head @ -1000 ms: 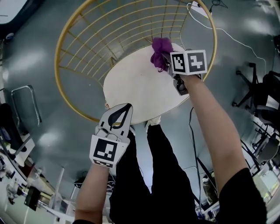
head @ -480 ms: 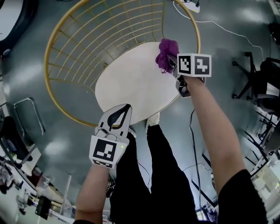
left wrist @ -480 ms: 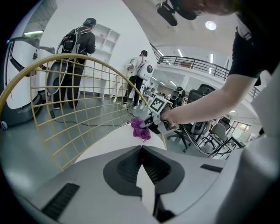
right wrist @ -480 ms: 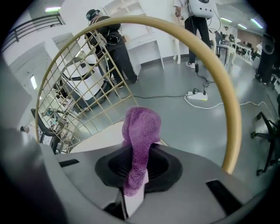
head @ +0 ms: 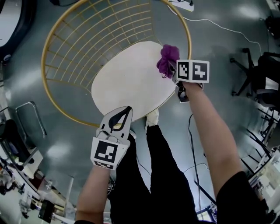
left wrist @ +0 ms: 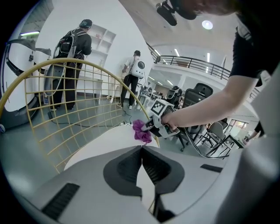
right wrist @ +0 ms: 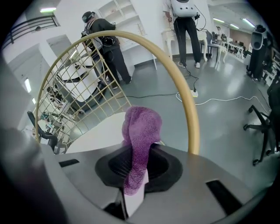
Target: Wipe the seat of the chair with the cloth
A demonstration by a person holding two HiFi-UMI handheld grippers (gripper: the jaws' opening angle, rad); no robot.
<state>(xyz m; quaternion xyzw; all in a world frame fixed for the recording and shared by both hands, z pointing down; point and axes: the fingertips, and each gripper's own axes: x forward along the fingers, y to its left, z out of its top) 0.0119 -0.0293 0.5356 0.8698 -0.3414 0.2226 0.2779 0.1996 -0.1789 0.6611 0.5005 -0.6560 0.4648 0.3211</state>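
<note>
The chair has a round white seat (head: 131,81) and a yellow wire back (head: 87,39). A purple cloth (head: 167,60) is bunched at the seat's far right edge, and my right gripper (head: 171,70) is shut on it. In the right gripper view the cloth (right wrist: 140,144) stands up out of the closed jaws, with the yellow rim (right wrist: 183,96) behind it. My left gripper (head: 124,110) is shut on nothing at the seat's near edge. The left gripper view shows the cloth (left wrist: 142,131) across the seat (left wrist: 105,146).
White cables (head: 218,26) and a power strip (head: 181,5) lie on the grey floor beyond the chair. Black office chairs (head: 262,74) stand to the right. The person's legs (head: 148,175) are just below the seat. Two people (left wrist: 74,61) stand behind the chair.
The right gripper and cloth have slid from the seat's far side toward its right edge. The left gripper has stayed at the near edge.
</note>
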